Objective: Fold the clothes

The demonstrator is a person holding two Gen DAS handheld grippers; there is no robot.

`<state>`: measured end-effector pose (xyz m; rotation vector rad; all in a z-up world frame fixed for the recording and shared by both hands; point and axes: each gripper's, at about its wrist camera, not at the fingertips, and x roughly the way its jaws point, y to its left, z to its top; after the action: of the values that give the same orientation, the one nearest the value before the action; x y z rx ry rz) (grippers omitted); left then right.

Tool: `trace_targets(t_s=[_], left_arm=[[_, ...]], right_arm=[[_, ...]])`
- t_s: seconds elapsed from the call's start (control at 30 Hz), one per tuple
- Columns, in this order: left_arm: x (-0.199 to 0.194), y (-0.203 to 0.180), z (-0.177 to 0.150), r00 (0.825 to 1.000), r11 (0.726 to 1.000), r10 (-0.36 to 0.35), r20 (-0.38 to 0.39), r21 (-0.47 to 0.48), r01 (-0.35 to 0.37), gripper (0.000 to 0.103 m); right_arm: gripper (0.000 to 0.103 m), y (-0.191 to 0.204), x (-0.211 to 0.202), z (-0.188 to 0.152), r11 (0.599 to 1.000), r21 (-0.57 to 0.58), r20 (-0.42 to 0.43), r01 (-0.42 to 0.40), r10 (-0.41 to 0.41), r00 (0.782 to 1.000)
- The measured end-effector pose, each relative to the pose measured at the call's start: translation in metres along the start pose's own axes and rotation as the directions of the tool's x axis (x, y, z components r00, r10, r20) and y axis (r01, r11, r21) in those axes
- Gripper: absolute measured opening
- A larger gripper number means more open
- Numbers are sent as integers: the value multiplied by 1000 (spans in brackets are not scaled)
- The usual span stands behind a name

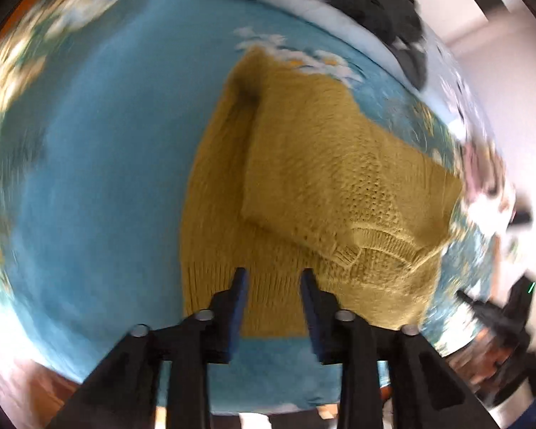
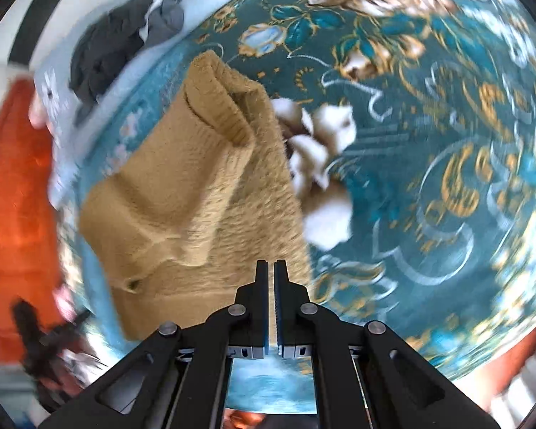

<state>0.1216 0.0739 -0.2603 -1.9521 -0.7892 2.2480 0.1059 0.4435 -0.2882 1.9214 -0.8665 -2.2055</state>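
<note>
**Two grippers above one folded sweater**

Your left gripper (image 1: 273, 277) has its jaws apart with nothing between them; both blue pads hang over the ribbed hem of the mustard knit sweater (image 1: 303, 186). Your right gripper (image 2: 271, 268) is clenched, pads together and empty, poised over the same garment's near edge.

The sweater lies on the teal floral blanket (image 2: 428, 143), one sleeve folded across the body. A dark grey garment (image 2: 107, 53) sits on a pale sheet near the blanket's far edge, well apart from the sweater. Both views are blurred.
</note>
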Motion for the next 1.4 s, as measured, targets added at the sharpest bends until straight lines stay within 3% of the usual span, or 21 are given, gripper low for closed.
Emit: trace_targets(t_s=[0.1,0.17,0.23,0.27,0.37,0.57,0.6,0.63,0.7,0.8,0.93,1.07,1.17,1.33,1.4], left_arm=[[0,12,-2,999,993,-33,24,-108,35,52],[6,13,1,998,984,-60,35,-168,66,57],[15,14,6,995,970,-89,41,-222,96,61],[23,14,9,995,965,-93,35,-244,99,61],[49,10,18,997,952,-82,14,-295,82,62],[87,5,27,998,926,-66,-22,-375,53,59],[89,6,28,997,917,-69,-20,-394,55,58],[90,6,28,997,909,-73,-16,-411,60,56],[89,7,30,997,901,-71,-15,-431,58,27],[75,0,33,997,907,-74,11,-416,72,13],[34,-16,28,986,925,-137,93,-345,162,12],[-3,-21,3,981,961,-144,126,-220,170,12],[3,3,-18,991,964,-106,81,-235,123,12],[39,40,-42,999,939,-46,-4,-340,42,12],[45,42,-45,1000,945,-19,-24,-326,10,12]], right_arm=[[3,4,3,-5,995,49,29,-82,81,996],[16,9,10,-2,988,86,37,-128,125,991],[43,12,19,4,976,130,46,-174,169,984],[43,13,24,8,967,159,55,-200,194,979],[43,16,44,22,942,231,66,-242,233,970],[43,13,80,38,915,352,60,-198,189,980],[42,12,81,38,909,364,63,-204,195,979],[32,12,83,38,902,376,65,-210,200,978],[10,13,83,37,898,387,66,-208,198,978],[10,15,74,35,902,370,77,-221,207,975],[9,27,43,26,914,304,118,-267,243,963],[9,32,8,0,924,232,158,-302,271,950],[9,21,5,-28,942,226,133,-250,224,965],[9,-6,35,-60,941,293,54,-171,162,985],[9,-12,45,-67,941,307,38,-145,140,989]])
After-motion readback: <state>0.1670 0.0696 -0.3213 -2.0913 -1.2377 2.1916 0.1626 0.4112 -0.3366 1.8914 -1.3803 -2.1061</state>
